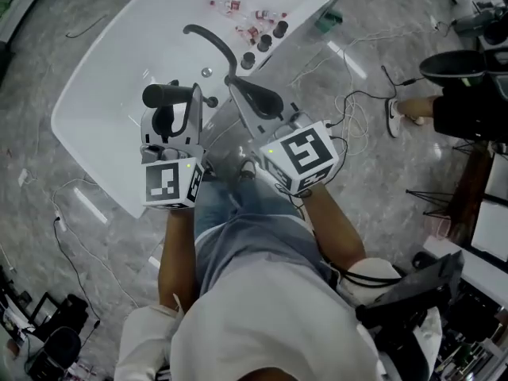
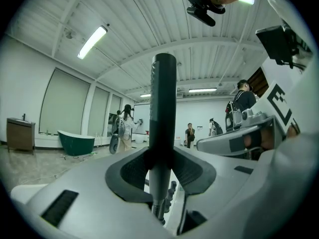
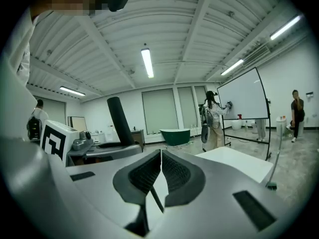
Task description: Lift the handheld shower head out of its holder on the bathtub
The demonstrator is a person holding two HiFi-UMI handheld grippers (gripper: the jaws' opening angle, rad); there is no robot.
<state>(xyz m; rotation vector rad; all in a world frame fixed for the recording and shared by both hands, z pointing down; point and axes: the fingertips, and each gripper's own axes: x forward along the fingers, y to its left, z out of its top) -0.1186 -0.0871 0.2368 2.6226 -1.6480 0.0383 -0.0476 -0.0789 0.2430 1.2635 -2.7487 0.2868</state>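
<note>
Now left tongs [image 2: 162,158] hold shower head [image 1: 163,95] over bathtub [image 1: 103,86].

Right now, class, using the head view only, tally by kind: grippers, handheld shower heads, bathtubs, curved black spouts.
Grippers: 2 (left gripper, right gripper)
handheld shower head: 1
white bathtub: 1
curved black spout: 1
Total: 5

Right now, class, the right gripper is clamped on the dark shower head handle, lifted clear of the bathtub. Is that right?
No. It is the left gripper that is clamped on the dark shower head handle; the left gripper view shows the handle between its jaws. The right gripper has its jaws together on nothing.
</note>
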